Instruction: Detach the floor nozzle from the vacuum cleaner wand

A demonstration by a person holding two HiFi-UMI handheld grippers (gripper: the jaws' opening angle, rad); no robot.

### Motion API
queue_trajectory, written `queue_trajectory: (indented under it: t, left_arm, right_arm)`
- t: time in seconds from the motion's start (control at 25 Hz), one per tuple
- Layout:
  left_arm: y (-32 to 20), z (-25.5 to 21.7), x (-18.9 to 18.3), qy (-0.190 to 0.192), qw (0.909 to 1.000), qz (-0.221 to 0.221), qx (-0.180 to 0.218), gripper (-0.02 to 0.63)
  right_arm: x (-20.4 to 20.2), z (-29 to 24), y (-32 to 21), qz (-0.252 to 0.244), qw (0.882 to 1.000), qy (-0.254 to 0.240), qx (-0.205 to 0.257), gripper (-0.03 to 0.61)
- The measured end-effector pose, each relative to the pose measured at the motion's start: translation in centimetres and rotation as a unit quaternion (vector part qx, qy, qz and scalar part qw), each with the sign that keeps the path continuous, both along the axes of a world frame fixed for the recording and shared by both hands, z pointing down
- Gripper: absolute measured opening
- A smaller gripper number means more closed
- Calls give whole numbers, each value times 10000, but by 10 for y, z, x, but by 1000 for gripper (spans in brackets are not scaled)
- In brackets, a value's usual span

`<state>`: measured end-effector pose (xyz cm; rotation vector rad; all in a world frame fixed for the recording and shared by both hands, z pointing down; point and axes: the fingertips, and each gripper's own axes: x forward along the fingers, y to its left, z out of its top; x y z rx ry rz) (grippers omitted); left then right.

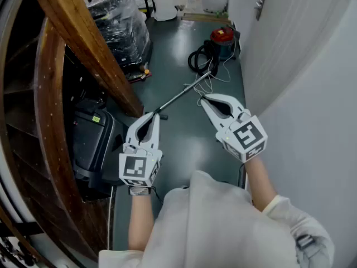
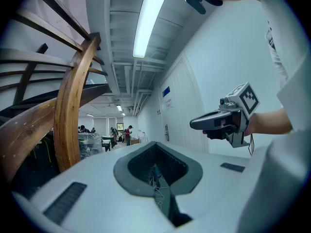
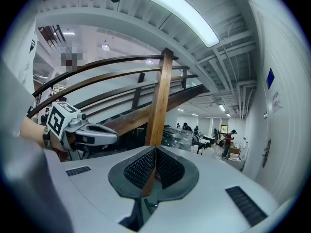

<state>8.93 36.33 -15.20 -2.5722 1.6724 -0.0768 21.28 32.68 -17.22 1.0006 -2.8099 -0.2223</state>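
Observation:
In the head view a red canister vacuum (image 1: 223, 37) stands far down the dark floor, with its black hose (image 1: 198, 58) coiled beside it. A metal wand (image 1: 184, 94) slants from there toward me. Its near end, with a small dark piece (image 1: 164, 116), slips behind my left gripper (image 1: 153, 116), so the floor nozzle is not plainly seen. My left gripper (image 2: 156, 148) is shut and empty. My right gripper (image 1: 203, 99) (image 3: 155, 150) is shut and empty too, held level beside it. Neither touches the wand.
A curved wooden stair beam (image 1: 83, 43) runs along the left, with a black case (image 1: 89, 144) under it. A plastic-wrapped load (image 1: 120, 21) stands further back. A white wall (image 1: 318, 94) and door (image 1: 268, 32) close the right side. White bins (image 1: 163, 7) stand at the far end.

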Motion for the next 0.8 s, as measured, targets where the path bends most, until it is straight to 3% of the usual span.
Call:
queue_trajectory:
  t: [0.36, 0.6, 0.8]
  left_arm:
    - [-6, -5, 11, -100, 9999, -106, 36, -2]
    - [-11, 2, 16, -51, 9998, -134, -103, -2]
    - [-16, 16, 26, -145, 9995, -149, -229, -2]
  right_arm:
    - [16, 7, -6, 114, 9986, -412, -300, 32]
    - [19, 21, -8, 72, 9996, 38, -261, 32]
    - [41, 34, -25, 450, 9978, 128, -463, 32]
